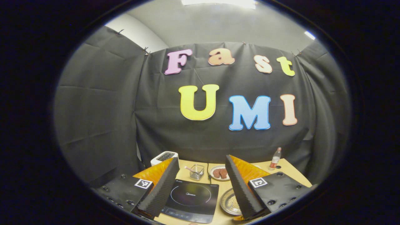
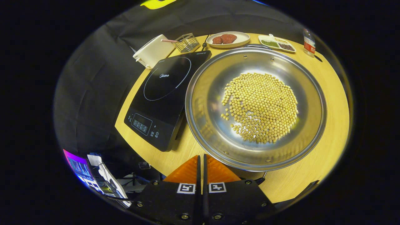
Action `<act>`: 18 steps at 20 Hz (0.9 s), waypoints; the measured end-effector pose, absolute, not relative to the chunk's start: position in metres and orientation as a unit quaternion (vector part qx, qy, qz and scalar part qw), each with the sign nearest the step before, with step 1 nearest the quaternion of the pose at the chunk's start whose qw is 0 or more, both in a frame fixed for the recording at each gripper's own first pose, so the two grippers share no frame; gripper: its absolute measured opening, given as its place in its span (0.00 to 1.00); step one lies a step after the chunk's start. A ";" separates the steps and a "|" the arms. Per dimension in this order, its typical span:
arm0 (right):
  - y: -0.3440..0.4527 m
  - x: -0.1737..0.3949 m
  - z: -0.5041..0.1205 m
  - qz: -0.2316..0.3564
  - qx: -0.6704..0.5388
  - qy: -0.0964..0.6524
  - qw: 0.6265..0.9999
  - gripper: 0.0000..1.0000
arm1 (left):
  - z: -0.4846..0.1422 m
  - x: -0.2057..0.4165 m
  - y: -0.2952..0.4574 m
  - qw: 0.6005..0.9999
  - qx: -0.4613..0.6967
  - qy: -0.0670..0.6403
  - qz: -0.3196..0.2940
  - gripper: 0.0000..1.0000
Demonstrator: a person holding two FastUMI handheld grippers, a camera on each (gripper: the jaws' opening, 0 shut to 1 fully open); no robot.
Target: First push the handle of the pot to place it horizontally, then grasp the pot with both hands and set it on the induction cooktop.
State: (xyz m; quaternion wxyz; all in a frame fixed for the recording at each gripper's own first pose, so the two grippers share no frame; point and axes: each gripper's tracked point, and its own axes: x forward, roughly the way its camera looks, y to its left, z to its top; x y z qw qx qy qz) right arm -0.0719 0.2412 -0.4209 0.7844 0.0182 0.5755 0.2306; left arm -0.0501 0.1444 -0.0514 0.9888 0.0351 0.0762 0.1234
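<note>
In the right gripper view the pot [image 2: 256, 107], full of beans [image 2: 261, 107], fills frame centre on the table [image 2: 331, 150], touching the induction cooktop [image 2: 162, 97] at left-centre, w/ a brand word printed inside its ring, too small to read. Right gripper [image 2: 201, 162] at bottom centre has fingers pressed together, empty, just beside the pot's near rim. In the left gripper view the left gripper [image 1: 200, 184] stands spread wide at the bottom, holding nothing

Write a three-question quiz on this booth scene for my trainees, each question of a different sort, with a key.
1. True or false: the pot stands on the induction cooktop.
2. What lies in the pot? A) water B) yellow beans C) meat
3. Fill in: the right tool has its fingers ____.

Key: 1 false, it stands on the table beside the cooktop; 2 B; 3 shut.
</note>
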 end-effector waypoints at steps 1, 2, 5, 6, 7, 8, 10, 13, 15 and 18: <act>0.238 -0.074 -0.421 0.229 0.018 0.575 0.785 0.02 | -0.053 -0.049 0.144 0.989 0.032 0.077 0.121 0.95; 0.234 -0.075 -0.420 0.227 0.018 0.575 0.786 0.02 | -0.052 -0.047 0.142 0.989 0.030 0.077 0.120 0.99; 0.227 -0.076 -0.421 0.223 0.027 0.577 0.786 0.01 | -0.051 -0.044 0.137 0.990 0.027 0.075 0.113 0.99; 0.224 -0.076 -0.420 0.221 0.032 0.577 0.785 0.01 | -0.051 -0.043 0.135 0.991 0.027 0.075 0.110 0.99; 0.221 -0.077 -0.421 0.218 0.037 0.578 0.785 0.01 | -0.052 -0.040 0.133 0.991 0.026 0.076 0.107 0.99; 0.217 -0.077 -0.421 0.216 0.040 0.578 0.786 0.01 | -0.051 -0.040 0.130 0.991 0.025 0.076 0.104 0.99; 0.209 -0.076 -0.421 0.210 0.043 0.578 0.788 0.02 | -0.052 -0.037 0.125 0.992 0.023 0.076 0.098 0.99; 0.195 -0.076 -0.420 0.199 0.048 0.577 0.790 0.01 | -0.050 -0.034 0.117 0.993 0.021 0.073 0.089 0.99; 0.187 -0.075 -0.420 0.191 0.052 0.578 0.792 0.02 | -0.047 -0.032 0.112 0.994 0.019 0.067 0.083 0.99; 0.172 -0.073 -0.421 0.179 0.055 0.578 0.795 0.01 | -0.037 -0.031 0.106 0.995 0.015 0.058 0.078 0.99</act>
